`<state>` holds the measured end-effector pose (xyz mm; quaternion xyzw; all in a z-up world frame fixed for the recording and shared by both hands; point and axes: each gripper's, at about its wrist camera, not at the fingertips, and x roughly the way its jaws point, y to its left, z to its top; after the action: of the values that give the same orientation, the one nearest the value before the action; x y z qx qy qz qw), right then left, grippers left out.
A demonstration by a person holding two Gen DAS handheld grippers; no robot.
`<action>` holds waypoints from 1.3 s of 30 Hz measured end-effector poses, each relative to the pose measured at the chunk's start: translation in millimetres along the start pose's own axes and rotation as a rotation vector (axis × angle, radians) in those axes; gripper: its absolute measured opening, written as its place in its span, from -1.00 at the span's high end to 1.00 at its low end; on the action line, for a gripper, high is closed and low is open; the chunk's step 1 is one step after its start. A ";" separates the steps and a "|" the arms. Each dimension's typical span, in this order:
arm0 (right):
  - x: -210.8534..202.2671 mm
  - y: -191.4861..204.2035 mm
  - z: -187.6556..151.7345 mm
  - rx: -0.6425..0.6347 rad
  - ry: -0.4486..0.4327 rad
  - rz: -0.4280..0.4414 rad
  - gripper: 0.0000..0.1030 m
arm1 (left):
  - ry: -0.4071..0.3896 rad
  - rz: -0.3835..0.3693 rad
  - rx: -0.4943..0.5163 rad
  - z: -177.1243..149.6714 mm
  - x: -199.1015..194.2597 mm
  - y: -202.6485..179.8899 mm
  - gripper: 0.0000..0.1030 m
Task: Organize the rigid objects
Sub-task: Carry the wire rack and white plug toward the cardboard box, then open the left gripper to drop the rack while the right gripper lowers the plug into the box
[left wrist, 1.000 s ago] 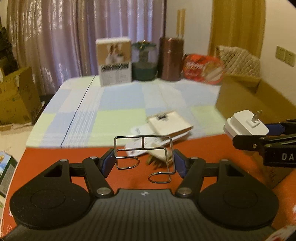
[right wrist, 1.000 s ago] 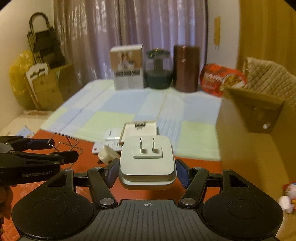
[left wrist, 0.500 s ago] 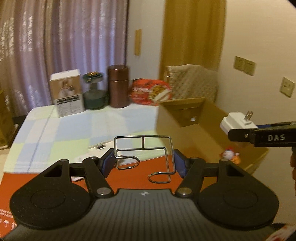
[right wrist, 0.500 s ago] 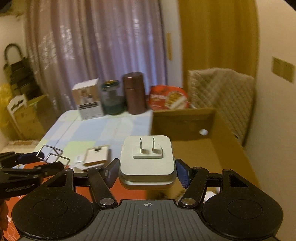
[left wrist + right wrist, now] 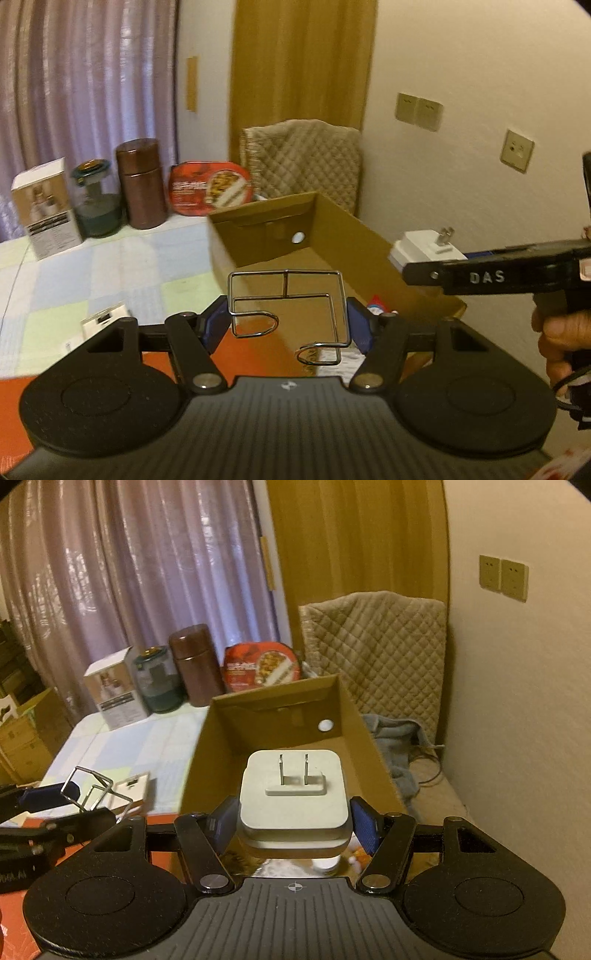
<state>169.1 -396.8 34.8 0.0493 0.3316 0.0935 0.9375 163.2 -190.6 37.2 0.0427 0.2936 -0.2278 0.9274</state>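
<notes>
My left tool [image 5: 288, 326] is closed on the wire rack [image 5: 286, 306], a bent steel frame with two hooked ends, its blue pads pressing the two side wires while it hangs in the air near the left wall of the cardboard box [image 5: 332, 236]. I judge the rack to be light and stiff but springy, and thin round wire is slippery, so a pinch across the parallel sides, as now, seems the best hold; its hooks could snag on the box rim. The box sits at the right edge of the bed [image 5: 110, 266], open at the top, with a few small things already on its floor that I cannot make out. My right tool [image 5: 291, 821] grips the white plug adapter [image 5: 293, 797] by its flat sides, prongs pointing up, above the box's near end. I take the adapter to be a hard, smooth block, denser than the rack and sturdy, though its prongs should stay clear of the pads. A small flat carton [image 5: 129, 790] lies on the bed left of the box.
</notes>
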 end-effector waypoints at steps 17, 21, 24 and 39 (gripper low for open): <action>52.4 -39.7 17.5 0.074 0.043 -0.003 -0.19 | 0.033 -0.058 0.121 26.2 92.4 -5.3 -0.21; 66.3 -43.8 22.8 0.087 0.043 -0.011 -0.19 | 0.047 -0.055 0.139 31.8 109.9 -0.9 -0.21; 76.3 -45.7 23.3 0.094 0.050 -0.011 -0.19 | 0.050 -0.055 0.144 31.6 119.9 2.2 -0.22; 94.6 -50.9 22.5 0.115 0.070 -0.013 -0.19 | 0.033 -0.035 0.165 32.3 132.5 6.7 -0.45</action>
<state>262.7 -427.6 -13.5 0.0977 0.3695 0.0700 0.9214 279.0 -244.2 -11.2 0.1174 0.2897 -0.2664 0.9118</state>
